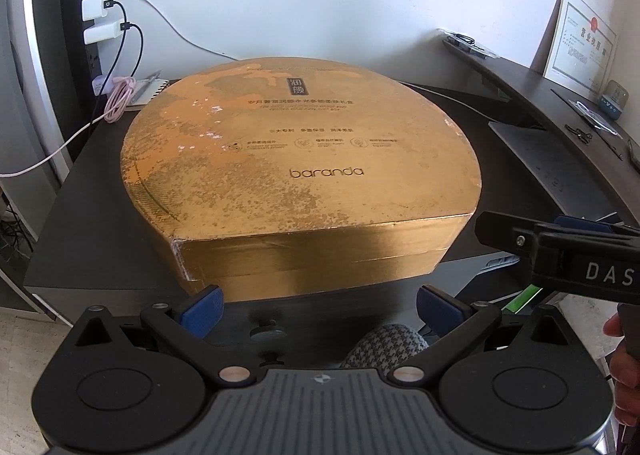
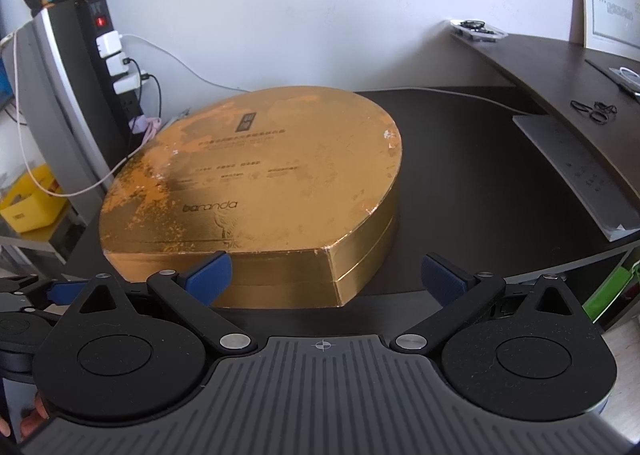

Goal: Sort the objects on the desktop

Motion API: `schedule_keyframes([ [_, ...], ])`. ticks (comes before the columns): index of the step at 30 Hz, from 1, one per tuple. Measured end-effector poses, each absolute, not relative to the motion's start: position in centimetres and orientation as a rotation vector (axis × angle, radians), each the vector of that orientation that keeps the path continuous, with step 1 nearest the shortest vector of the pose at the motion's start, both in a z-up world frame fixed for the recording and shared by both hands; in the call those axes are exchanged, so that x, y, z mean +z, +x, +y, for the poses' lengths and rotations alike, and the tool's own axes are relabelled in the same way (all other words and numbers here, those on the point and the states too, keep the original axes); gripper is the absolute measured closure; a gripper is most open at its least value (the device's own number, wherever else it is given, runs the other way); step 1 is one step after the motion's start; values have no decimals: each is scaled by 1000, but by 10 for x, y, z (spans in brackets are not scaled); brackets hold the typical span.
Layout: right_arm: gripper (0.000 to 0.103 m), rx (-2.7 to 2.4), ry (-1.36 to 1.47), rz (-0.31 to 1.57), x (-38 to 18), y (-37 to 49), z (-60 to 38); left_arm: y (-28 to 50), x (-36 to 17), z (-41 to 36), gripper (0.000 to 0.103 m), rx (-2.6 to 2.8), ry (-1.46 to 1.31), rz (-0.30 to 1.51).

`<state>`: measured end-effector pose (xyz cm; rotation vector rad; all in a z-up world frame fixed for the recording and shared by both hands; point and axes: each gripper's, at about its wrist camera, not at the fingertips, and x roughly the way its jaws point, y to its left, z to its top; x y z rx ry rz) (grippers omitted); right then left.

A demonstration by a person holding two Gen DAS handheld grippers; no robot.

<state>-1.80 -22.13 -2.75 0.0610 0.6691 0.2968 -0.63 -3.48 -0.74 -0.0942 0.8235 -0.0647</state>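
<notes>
Both grippers empty, fingers spread wide apart. Left gripper (image 1: 319, 305) sits just off the near edge of the dark desk (image 1: 100, 223), squared up on the flat front wall of the gold box (image 1: 296, 147). Right gripper (image 2: 326, 275) hangs at the same near edge, lined up more on the box's front-right corner; in the left view its body pokes in from the right, beside that corner.

Gold box: big, low, rounded with 1 straight front side, lid on, "baranda" print facing the grippers. It fills the middle of the desk, back curve near the wall; a pink cable (image 1: 120, 99) and a notebook sit at the back-left corner behind it.

Key relation: box lies dead ahead of both grippers, wider than either opening, straight side across the approach line. Left is centred on it, right offset toward the corner, so likely a 2-gripper job, or a lid-edge pinch. Neither touches it yet.
</notes>
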Motion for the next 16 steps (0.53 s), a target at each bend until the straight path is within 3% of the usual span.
schedule_keyframes([
  [16, 0, 297, 65, 673, -32, -13, -225, 0, -11, -39, 0, -88, -118, 841],
])
